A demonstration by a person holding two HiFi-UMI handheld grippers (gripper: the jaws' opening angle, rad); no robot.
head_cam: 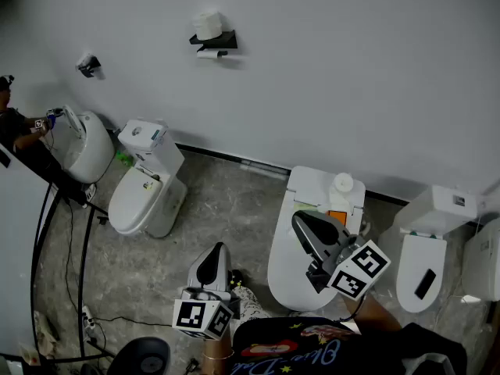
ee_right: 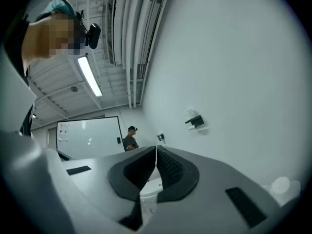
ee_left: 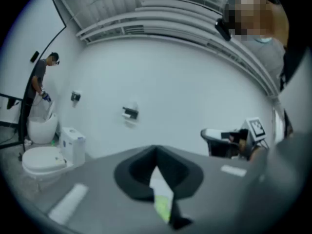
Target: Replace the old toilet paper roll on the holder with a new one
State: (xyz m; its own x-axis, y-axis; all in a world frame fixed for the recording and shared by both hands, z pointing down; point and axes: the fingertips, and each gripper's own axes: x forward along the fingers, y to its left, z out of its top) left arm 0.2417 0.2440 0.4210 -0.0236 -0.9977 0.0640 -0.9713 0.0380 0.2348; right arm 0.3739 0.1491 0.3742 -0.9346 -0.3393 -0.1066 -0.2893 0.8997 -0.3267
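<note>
White roll (head_cam: pixel 208 24) tiny atop holder (head_cam: pixel 216 41), distant person (head_cam: pixel 13 126) cut off

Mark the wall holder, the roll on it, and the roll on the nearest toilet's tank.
wall holder (head_cam: pixel 225 39): head view, black shelf
holder roll (head_cam: pixel 208 24): head view, side
tank roll (head_cam: pixel 342 183): head view, top

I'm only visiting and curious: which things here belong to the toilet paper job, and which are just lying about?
Job: wall holder, roll atop it, white roll on toilet tank, left gripper, right gripper.
Lying about: left toilet, right toilet, other person.
</note>
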